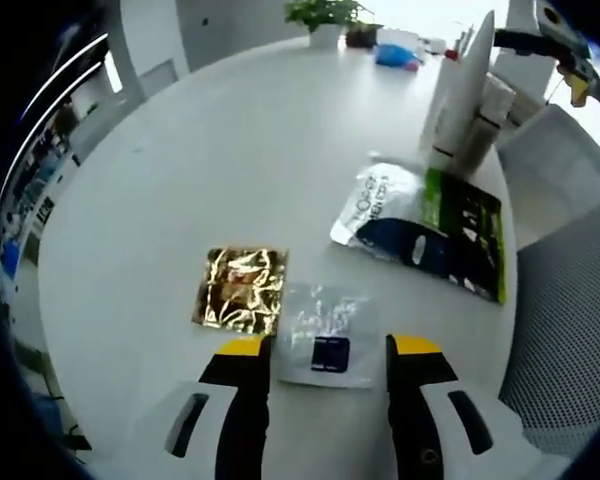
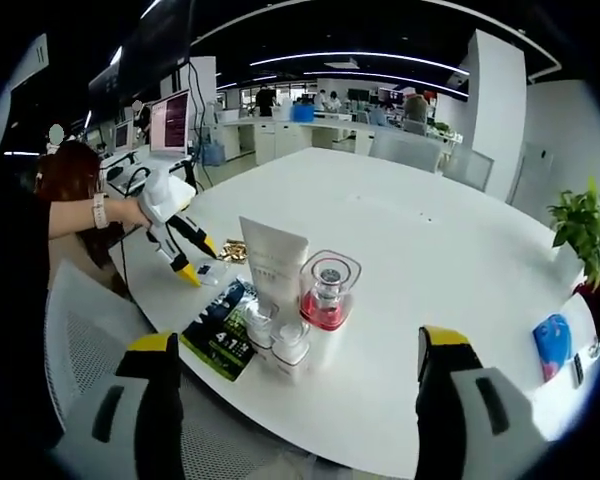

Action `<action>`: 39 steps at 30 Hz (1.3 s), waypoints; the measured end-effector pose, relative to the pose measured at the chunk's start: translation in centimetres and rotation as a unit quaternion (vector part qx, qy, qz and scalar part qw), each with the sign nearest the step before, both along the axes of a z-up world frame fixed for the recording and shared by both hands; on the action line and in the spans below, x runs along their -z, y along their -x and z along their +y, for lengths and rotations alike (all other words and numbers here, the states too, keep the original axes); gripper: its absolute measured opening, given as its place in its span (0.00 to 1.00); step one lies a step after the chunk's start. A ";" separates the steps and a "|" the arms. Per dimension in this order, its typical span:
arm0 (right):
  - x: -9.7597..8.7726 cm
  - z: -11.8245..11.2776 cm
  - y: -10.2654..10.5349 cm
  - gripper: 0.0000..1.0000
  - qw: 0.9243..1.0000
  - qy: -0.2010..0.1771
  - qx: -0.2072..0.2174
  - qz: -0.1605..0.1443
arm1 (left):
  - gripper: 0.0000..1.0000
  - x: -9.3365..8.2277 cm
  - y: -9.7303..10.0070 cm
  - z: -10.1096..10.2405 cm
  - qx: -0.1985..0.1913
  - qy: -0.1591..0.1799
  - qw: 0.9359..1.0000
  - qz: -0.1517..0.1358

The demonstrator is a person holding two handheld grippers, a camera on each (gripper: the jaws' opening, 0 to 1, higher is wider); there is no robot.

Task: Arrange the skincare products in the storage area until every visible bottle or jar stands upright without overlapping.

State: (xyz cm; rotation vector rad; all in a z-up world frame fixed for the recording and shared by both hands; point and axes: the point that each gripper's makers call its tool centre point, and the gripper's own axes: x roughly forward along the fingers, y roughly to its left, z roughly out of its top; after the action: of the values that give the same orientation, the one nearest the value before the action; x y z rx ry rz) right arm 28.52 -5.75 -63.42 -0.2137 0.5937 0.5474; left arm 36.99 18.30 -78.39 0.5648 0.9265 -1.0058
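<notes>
In the left gripper view, the left tongs (image 1: 328,350) stand apart, their yellow-tipped jaws low over the white round bench (image 1: 230,140) on either side of a small clear plastic sachet with a dark label (image 1: 324,336); whether the jaws touch it cannot be told. Just beside the sachet lies a crinkled gold foil square (image 1: 241,288), flat on the bench. Further out rests a flat pouch, white and dark blue (image 1: 388,217), overlapping a green-and-black printed packet (image 1: 470,240). Beyond them a tall white squeeze tube (image 1: 464,85) stands upright, with a potted green plant (image 1: 325,17) at the far edge.

In the right gripper view, the right tongs (image 2: 295,365) are wide apart and hold nothing. Between the jaws, near the bench's edge, two small white-capped jars (image 2: 277,337) stand close together, just beside a clear square-topped bottle with red liquid (image 2: 328,294) and the tube behind them, all upright. The green-and-black packet lies flat beside them. Further left, a person's hand (image 2: 125,212) holds the left tongs over the sachets. A blue pouch (image 2: 552,345) lies well apart at the right.
</notes>
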 end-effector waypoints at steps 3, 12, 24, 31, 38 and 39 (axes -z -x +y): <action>0.0 0.0 0.0 1.00 1.000 0.000 -0.001 0.001 | 0.37 0.0 0.1 -0.3 0.011 0.003 1.000 0.000; -0.2 0.3 0.0 1.00 1.000 -0.003 -0.009 -0.001 | 0.37 0.0 0.4 -0.4 0.024 -0.005 1.000 -0.004; -0.5 0.3 0.1 1.00 1.000 -0.011 -0.008 -0.006 | 0.37 -0.1 1.7 -0.4 0.056 -0.024 0.998 -0.006; -0.7 0.0 0.2 1.00 1.000 -0.011 -0.004 -0.010 | 0.37 -0.5 2.7 -1.0 0.076 -0.029 0.997 -0.009; -0.6 0.1 0.3 1.00 1.000 -0.009 -0.007 -0.010 | 0.37 -0.4 3.7 -1.1 0.090 -0.038 0.995 -0.005; -0.6 0.1 0.4 1.00 1.000 -0.009 -0.007 -0.009 | 0.37 -0.4 3.9 -1.2 0.092 -0.038 0.995 -0.004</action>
State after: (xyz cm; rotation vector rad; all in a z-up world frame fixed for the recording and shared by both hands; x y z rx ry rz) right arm 28.16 -5.61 -62.83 -0.2069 0.5693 0.5643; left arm 33.09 17.14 -78.00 0.7292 0.9203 -1.1358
